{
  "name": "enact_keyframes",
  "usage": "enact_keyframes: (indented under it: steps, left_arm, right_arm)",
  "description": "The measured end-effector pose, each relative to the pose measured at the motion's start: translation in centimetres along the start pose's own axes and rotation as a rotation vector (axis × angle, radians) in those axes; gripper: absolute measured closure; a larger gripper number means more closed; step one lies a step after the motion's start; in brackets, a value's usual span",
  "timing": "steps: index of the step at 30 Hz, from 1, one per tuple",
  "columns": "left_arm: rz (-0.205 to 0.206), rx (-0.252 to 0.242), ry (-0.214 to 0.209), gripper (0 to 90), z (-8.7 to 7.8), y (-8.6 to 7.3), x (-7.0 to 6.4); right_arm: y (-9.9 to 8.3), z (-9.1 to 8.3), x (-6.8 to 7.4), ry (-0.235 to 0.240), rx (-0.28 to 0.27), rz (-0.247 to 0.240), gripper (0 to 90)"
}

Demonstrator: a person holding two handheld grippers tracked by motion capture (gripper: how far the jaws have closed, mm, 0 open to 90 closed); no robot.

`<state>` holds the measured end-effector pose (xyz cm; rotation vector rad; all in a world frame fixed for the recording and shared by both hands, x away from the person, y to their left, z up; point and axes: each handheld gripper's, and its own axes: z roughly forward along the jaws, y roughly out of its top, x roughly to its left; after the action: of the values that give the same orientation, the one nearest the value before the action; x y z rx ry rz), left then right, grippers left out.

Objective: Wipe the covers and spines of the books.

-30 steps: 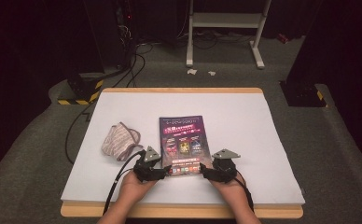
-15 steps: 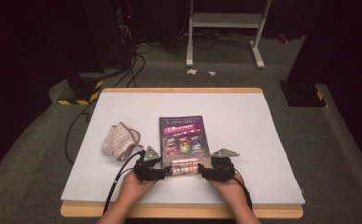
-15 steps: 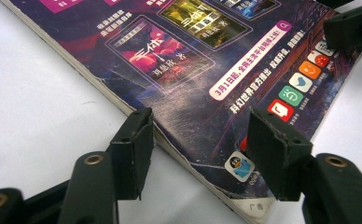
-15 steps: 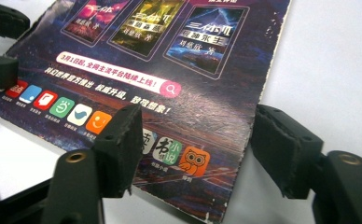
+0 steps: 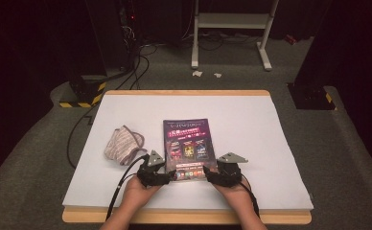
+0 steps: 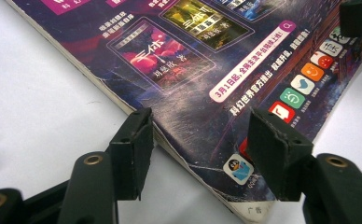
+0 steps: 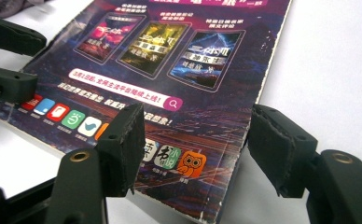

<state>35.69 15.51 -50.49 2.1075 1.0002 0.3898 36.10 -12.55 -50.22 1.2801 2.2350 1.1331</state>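
Observation:
A dark purple book (image 5: 186, 143) lies flat in the middle of the white table, its back cover up with colourful app icons along the near edge. My left gripper (image 5: 171, 175) sits at its near left corner. In the left gripper view the book (image 6: 207, 70) lies under the left gripper (image 6: 202, 135), whose jaws stand open, one off the spine edge and one over the cover. My right gripper (image 5: 206, 173) is at the near right corner. The right gripper (image 7: 198, 133) is open too, straddling the book (image 7: 170, 60) at that corner. Neither holds anything.
A striped cloth pouch (image 5: 123, 143) lies left of the book, just beyond my left hand. The white table top (image 5: 270, 143) has a wooden front edge (image 5: 189, 216). Cables (image 5: 78, 129) run off the left side. A white stand (image 5: 232, 28) is on the floor behind.
Both grippers have crept slightly inward to the book's near corners. The book and the pouch have not moved.

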Motion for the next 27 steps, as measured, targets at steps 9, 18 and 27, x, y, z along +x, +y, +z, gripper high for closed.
enact_keyframes:
  steps: [9,18,27]
  left_arm:
    - [0.012,-0.004,0.012,41.1,-0.02,-0.02,-0.19]
    - [0.009,-0.003,0.010,41.1,0.00,-0.01,-0.16]
    - [0.004,-0.003,0.008,41.3,0.02,-0.01,-0.22]
  right_arm:
    - [-0.16,0.21,-0.12,-0.003,0.017,-0.014,38.7]
    - [-0.34,-0.02,-0.68,-0.017,0.046,-0.005,33.2]
    - [-0.35,0.38,-0.30,0.004,0.072,0.002,34.3]
